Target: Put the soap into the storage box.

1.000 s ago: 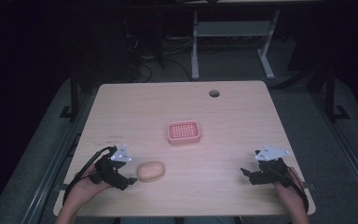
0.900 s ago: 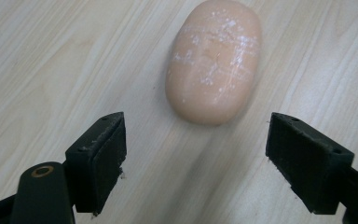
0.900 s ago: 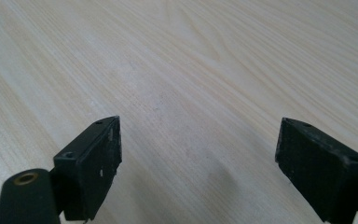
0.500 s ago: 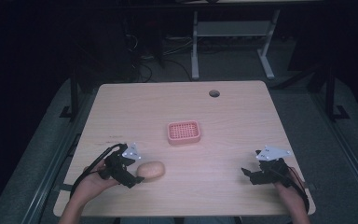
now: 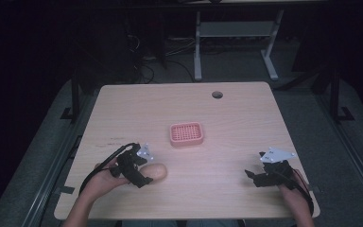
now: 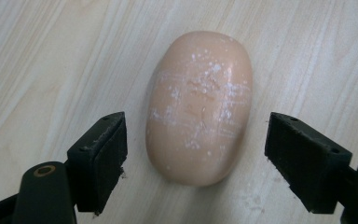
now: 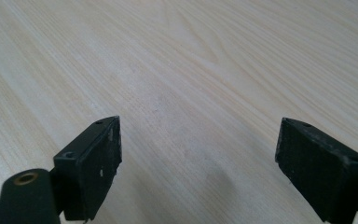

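Left gripper view: bread roll (image 6: 199,105) lies between spread jaws, untouched.

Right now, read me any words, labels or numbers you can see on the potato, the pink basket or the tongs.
None to read: the potato bears only white flecks, the pink basket is plain, and both tongs, left and right, carry no lettering.

Left gripper (image 5: 144,172), black, grey three-cornered plate, black cable trailed at left, right gripper (image 5: 254,177), black, same plate, square black jaw pads, brass-coloured rivet seen beside each left pad
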### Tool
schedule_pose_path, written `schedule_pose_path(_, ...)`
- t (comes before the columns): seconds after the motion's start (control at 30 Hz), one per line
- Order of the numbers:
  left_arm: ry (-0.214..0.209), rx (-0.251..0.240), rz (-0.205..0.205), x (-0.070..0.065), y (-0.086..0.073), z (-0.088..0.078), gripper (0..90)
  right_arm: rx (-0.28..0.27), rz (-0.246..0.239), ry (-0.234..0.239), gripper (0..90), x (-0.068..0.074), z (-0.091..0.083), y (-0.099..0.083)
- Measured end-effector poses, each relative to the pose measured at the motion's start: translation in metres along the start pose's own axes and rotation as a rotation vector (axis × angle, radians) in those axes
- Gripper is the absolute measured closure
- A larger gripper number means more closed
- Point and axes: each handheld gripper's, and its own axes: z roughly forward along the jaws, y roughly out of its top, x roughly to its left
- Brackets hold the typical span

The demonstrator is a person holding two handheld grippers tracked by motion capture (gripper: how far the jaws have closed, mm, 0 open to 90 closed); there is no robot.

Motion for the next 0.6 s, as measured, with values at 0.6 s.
schedule_pose_path(0.6,-0.044,0.078,0.017,0.002,0.011,0.018,23.3,-0.007,0.001,0.003,13.8,0.0,-0.001,0.0)
